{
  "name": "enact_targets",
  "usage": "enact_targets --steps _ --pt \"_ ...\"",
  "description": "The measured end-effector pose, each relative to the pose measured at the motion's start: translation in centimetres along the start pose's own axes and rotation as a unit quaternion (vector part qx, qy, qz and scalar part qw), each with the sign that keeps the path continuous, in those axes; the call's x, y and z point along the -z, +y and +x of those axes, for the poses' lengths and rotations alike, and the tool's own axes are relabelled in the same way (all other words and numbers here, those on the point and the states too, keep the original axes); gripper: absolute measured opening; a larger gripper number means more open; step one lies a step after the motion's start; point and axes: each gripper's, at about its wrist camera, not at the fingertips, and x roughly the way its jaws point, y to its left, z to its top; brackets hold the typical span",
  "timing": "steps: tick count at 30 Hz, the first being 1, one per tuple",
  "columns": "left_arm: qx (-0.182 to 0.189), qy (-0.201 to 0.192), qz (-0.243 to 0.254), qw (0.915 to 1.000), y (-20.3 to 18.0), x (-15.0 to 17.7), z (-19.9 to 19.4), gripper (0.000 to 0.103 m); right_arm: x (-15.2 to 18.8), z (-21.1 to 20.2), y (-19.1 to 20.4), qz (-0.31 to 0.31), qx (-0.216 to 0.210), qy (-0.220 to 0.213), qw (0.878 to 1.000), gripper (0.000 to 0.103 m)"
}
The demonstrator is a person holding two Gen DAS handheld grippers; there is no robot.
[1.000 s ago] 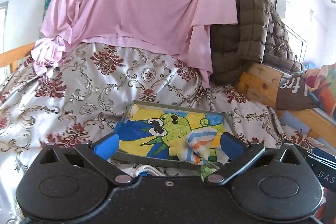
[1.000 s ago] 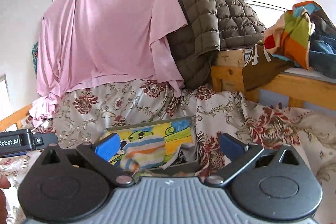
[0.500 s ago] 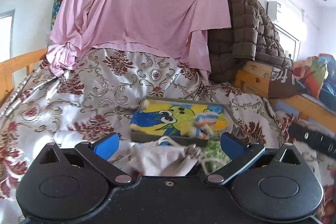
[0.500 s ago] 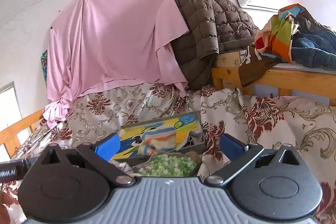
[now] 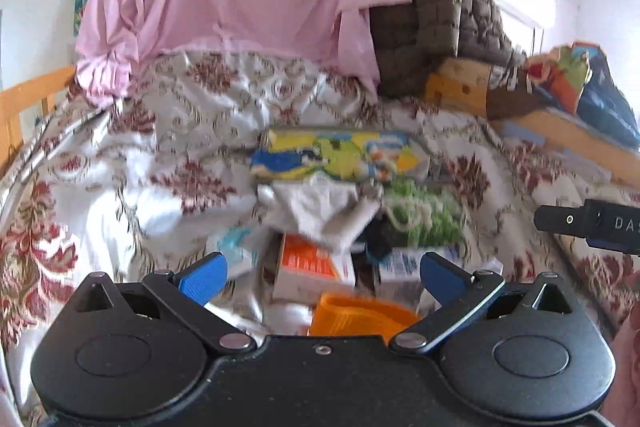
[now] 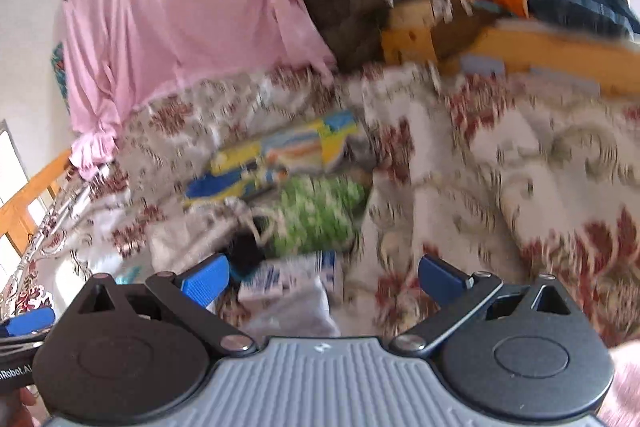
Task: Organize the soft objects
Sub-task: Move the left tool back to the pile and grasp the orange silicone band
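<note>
I see both my grippers hovering over the bed (image 5: pixel 120 155), jaws spread wide and holding nothing: left gripper (image 5: pixel 322 273), right gripper (image 6: pixel 323 274). The cartoon-printed tray (image 5: pixel 340 157) is my landmark. Just in front of it lie a white drawstring pouch (image 5: pixel 320 211) and a green fuzzy cloth (image 5: pixel 424 211); nearer me sit small boxes (image 5: pixel 308 267), all blurred.

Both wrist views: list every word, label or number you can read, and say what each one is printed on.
"DAS", cut off by the frame edge: on the right gripper's black body, seen from the left wrist.
"iRobot.AI", first letter partly cut off: on the left gripper's black body, seen from the right wrist.
Orange and white box: print too blurred to read.
Blue and white packet: print too blurred to read.
</note>
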Motion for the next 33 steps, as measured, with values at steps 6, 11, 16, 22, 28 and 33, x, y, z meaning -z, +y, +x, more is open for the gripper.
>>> enact_targets --steps 6,11,16,22,28,33 --pt "0.006 0.057 -0.007 0.9983 0.0 0.8 1.6 0.102 0.5 1.8 0.0 0.001 0.001 0.061 0.998 0.103" --pt "-0.003 0.094 0.037 0.9949 -1.0 1.8 3.7 0.102 0.2 4.3 -0.1 0.0 -0.015 0.125 0.992 0.103" --pt "0.015 0.126 0.043 0.991 -1.1 2.2 5.6 0.102 -0.4 7.2 -0.1 -0.009 -0.04 0.181 0.983 0.103" --pt "0.02 0.144 0.057 0.9878 -1.3 2.4 8.9 0.102 -1.0 10.6 -0.7 0.017 -0.063 0.217 0.974 0.103" --pt "0.063 0.126 0.146 0.9792 -3.2 3.0 10.1 0.102 -1.0 10.8 -1.1 0.043 -0.129 0.223 0.965 0.103" --pt "0.108 0.111 0.192 0.9692 -4.9 3.5 9.6 0.102 -1.3 10.2 -1.1 0.067 -0.183 0.216 0.957 0.103"
